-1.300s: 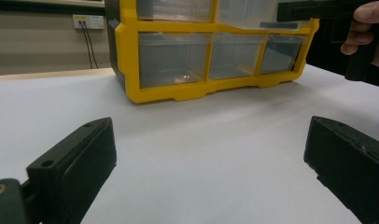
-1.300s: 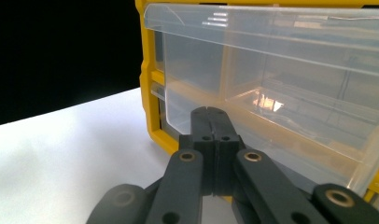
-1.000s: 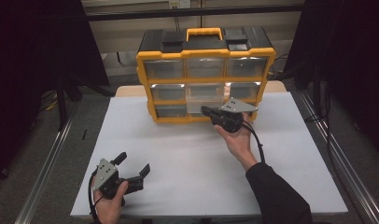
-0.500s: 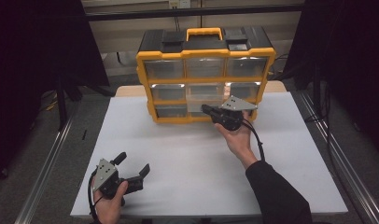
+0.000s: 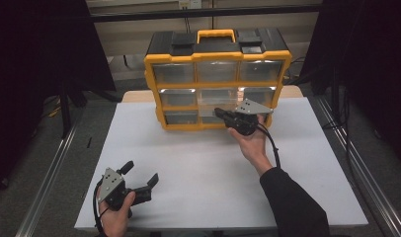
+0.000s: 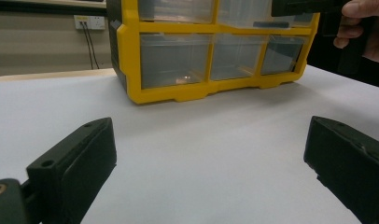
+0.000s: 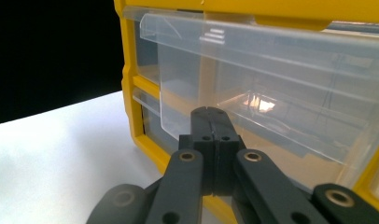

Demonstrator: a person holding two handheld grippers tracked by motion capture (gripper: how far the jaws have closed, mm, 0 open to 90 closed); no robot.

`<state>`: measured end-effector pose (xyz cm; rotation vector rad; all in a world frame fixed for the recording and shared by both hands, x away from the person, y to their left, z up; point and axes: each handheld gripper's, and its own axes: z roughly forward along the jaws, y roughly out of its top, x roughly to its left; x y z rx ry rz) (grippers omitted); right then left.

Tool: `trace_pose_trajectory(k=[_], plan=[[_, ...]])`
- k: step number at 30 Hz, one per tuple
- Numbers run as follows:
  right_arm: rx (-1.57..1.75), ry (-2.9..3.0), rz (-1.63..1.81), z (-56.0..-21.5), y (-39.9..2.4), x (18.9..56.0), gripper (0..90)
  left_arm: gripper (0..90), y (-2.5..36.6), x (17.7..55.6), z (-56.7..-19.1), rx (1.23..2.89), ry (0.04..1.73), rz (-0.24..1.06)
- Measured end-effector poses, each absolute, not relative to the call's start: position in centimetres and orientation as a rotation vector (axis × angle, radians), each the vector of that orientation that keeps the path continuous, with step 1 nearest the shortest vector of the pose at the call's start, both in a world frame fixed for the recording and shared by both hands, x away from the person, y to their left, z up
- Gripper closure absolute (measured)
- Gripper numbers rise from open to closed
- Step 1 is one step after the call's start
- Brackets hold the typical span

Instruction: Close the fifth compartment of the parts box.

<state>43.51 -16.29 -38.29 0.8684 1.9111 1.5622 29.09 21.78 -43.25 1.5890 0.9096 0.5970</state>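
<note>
Resting low at the near left corner of the white desk (image 5: 208, 163), the left hand-held gripper (image 5: 139, 180) is released: in its own view the two black jaws stand wide apart with only bare desk between them, well short of the organizer.

A yellow-and-black drawer organizer (image 5: 217, 79) stands at the far edge of the desk, with a yellow carry handle (image 5: 216, 34) on its black top and three rows of clear plastic drawers. No brand, label or other writing can be read on it in any view.

At the front of the organizer's bottom row, the right hand-held gripper (image 5: 222, 113) points toward the middle bottom drawer (image 5: 211, 114). In the right gripper view its jaws are clenched, pressed flat together, with their tips (image 7: 209, 122) right at the lower edge of a clear drawer (image 7: 271, 98) that sticks out from the yellow frame. Whether the drawer's thin plastic lip is nipped between them cannot be told. The person's right hand (image 5: 250, 143) grips the tool from below, and its black cable (image 5: 271, 148) trails back along the dark sleeve (image 5: 292, 207).
</note>
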Motion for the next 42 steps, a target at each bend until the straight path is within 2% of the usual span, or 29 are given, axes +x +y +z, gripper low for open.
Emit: trace_pose_trajectory(k=[42], plan=[[0.878, 1.894, 1.546, -38.1, -16.2, 44.9, 90.0, 2.4, 21.7, 29.1, -43.3, 1.587, 0.91, 0.595]])
